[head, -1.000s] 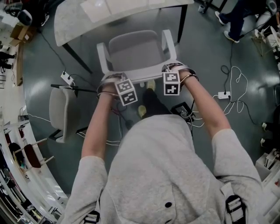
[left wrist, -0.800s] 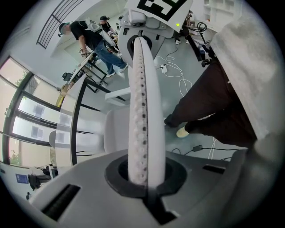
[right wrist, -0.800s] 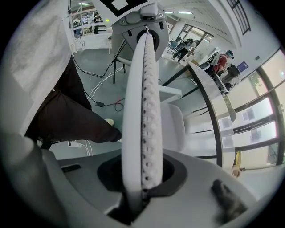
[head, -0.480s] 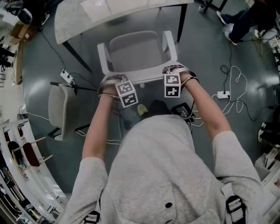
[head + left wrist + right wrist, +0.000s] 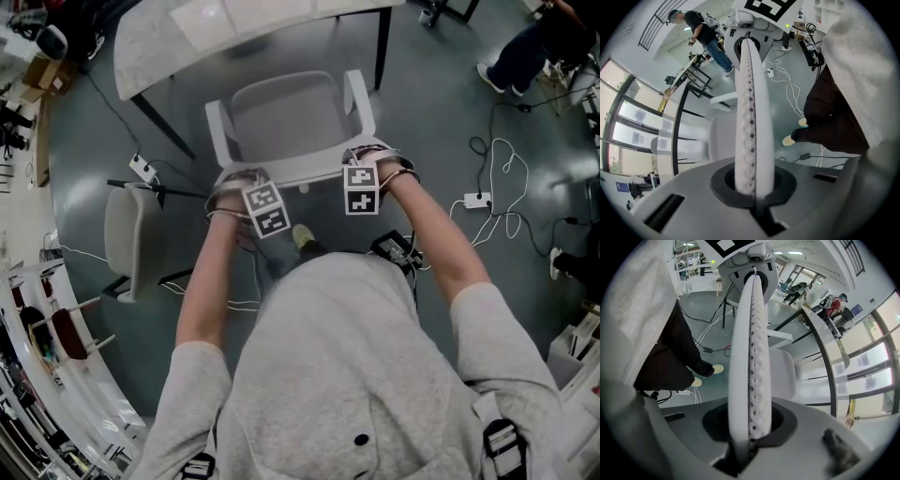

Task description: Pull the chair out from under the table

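Note:
A light grey chair (image 5: 286, 117) with armrests stands just in front of the white table (image 5: 155, 47), its seat out from under the top. My left gripper (image 5: 242, 180) is shut on the left end of the chair's backrest (image 5: 305, 172), and my right gripper (image 5: 367, 157) on its right end. In the left gripper view the white perforated backrest (image 5: 751, 108) runs up from my left gripper (image 5: 749, 187) to the right gripper (image 5: 754, 18). In the right gripper view the same backrest edge (image 5: 752, 348) sits in my right gripper (image 5: 750, 427).
A second grey chair (image 5: 127, 239) stands at the left beside a black stand (image 5: 159, 190) and a power strip (image 5: 142, 167). Cables (image 5: 502, 211) and another power strip (image 5: 476, 200) lie on the floor at right. A person (image 5: 525, 47) stands at top right.
Both grippers have drawn the chair a little further from the table, toward me. The grip on the backrest is unchanged.

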A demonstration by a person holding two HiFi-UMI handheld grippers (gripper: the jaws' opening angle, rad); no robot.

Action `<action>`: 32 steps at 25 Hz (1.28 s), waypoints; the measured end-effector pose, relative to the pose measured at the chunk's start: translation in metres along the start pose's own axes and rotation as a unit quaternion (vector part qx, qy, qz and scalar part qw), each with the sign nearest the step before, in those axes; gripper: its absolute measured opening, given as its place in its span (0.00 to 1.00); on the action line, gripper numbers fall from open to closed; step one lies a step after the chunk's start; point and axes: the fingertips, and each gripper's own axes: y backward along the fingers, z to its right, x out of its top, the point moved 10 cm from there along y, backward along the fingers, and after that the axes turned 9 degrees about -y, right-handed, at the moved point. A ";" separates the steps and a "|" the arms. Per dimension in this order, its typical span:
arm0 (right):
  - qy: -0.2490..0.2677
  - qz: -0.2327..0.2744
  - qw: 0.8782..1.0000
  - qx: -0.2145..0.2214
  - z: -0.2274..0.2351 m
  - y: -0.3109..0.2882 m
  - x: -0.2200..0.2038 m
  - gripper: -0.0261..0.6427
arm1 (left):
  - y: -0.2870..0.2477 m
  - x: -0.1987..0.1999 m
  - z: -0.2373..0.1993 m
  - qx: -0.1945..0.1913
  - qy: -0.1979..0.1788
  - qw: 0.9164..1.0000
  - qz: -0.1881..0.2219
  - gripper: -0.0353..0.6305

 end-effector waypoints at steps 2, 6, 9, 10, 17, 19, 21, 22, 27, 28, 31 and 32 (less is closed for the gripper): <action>0.001 0.001 1.000 0.001 -0.007 0.002 -0.004 0.15 | 0.002 0.005 0.006 0.001 0.001 1.000 0.000 0.08; 0.003 0.003 1.000 0.000 -0.017 0.004 -0.009 0.15 | 0.002 0.011 0.017 0.004 0.002 1.000 -0.001 0.08; 0.004 0.004 1.000 -0.001 -0.025 0.006 -0.009 0.15 | 0.006 0.012 0.025 0.005 0.003 1.000 -0.001 0.08; 0.004 0.003 1.000 0.001 -0.027 0.007 -0.009 0.15 | 0.007 0.012 0.027 0.003 0.004 1.000 0.000 0.08; 0.012 0.006 1.000 -0.001 -0.039 0.011 -0.016 0.15 | 0.011 0.022 0.041 0.000 0.012 1.000 -0.002 0.08; 0.015 0.007 1.000 0.000 -0.045 0.013 -0.021 0.15 | 0.012 0.028 0.048 -0.001 0.015 1.000 -0.003 0.08; 0.017 0.008 1.000 0.000 -0.053 0.014 -0.026 0.15 | 0.014 0.034 0.056 -0.001 0.017 1.000 -0.004 0.08; 0.018 0.008 1.000 0.000 -0.056 0.015 -0.028 0.15 | 0.014 0.037 0.059 -0.001 0.017 1.000 -0.004 0.08; 0.021 0.006 1.000 -0.001 -0.074 0.022 -0.036 0.15 | 0.021 0.047 0.077 -0.002 0.021 1.000 -0.005 0.08; 0.022 0.006 1.000 0.000 -0.078 0.023 -0.039 0.15 | 0.023 0.050 0.081 -0.003 0.022 1.000 -0.006 0.08; 0.025 0.009 1.000 0.000 -0.089 0.026 -0.046 0.15 | 0.026 0.059 0.093 -0.002 0.024 1.000 -0.006 0.08; 0.026 0.009 1.000 0.001 -0.093 0.028 -0.048 0.15 | 0.027 0.062 0.097 -0.002 0.025 1.000 -0.007 0.08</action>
